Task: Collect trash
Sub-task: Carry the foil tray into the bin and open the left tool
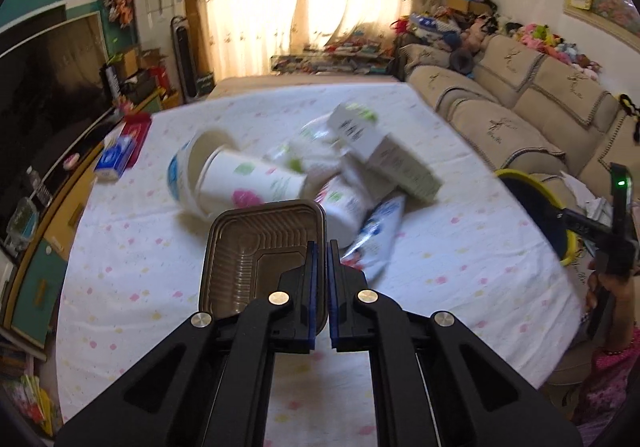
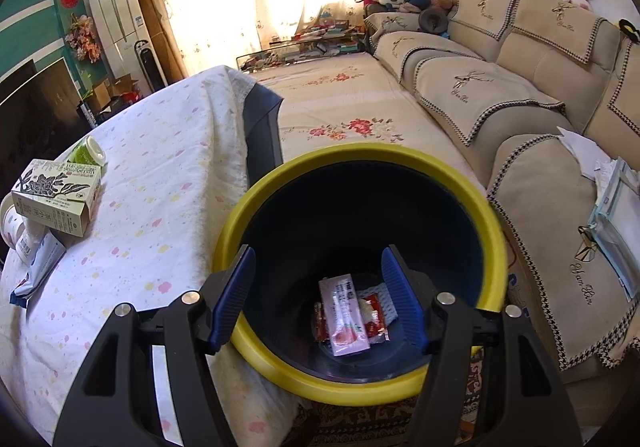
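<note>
My left gripper is shut on the right rim of a brown plastic tray, held above the table. Behind it lies a blurred pile of trash: a flowered paper cup, a grey-green carton and a blue-white pouch. My right gripper stands open over the near rim of a dark bin with a yellow rim. In the bin lie a pink sachet and a red wrapper. The carton and the pouch also show at the left of the right wrist view.
The bin sits off the table's right edge, between the table and a beige sofa. A blue tissue pack lies at the table's far left. A television and cabinet stand along the left wall.
</note>
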